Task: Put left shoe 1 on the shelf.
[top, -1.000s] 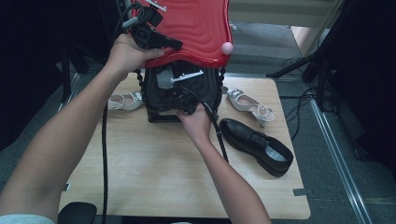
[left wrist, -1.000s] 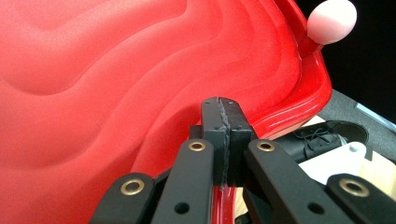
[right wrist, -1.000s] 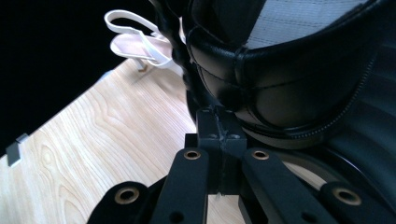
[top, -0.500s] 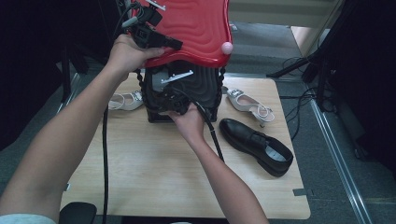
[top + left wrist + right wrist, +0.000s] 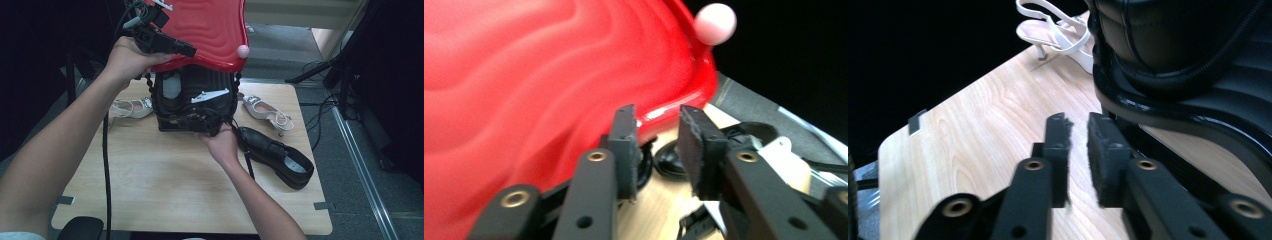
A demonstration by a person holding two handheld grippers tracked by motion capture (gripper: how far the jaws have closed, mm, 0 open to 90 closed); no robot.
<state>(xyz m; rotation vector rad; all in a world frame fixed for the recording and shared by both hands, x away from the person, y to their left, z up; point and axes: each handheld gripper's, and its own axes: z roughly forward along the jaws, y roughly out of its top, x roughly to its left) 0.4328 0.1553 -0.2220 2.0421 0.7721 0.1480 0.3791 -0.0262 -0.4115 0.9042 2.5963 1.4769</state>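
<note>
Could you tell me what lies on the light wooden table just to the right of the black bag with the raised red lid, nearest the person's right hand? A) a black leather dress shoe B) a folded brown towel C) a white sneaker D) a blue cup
A: the high view shows a black leather dress shoe lying on the light wooden table beside the person's right hand, right of the black bag.

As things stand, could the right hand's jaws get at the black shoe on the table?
Probably yes: the black shoe lies right beside the right gripper, with bare table around and nothing between them.
</note>
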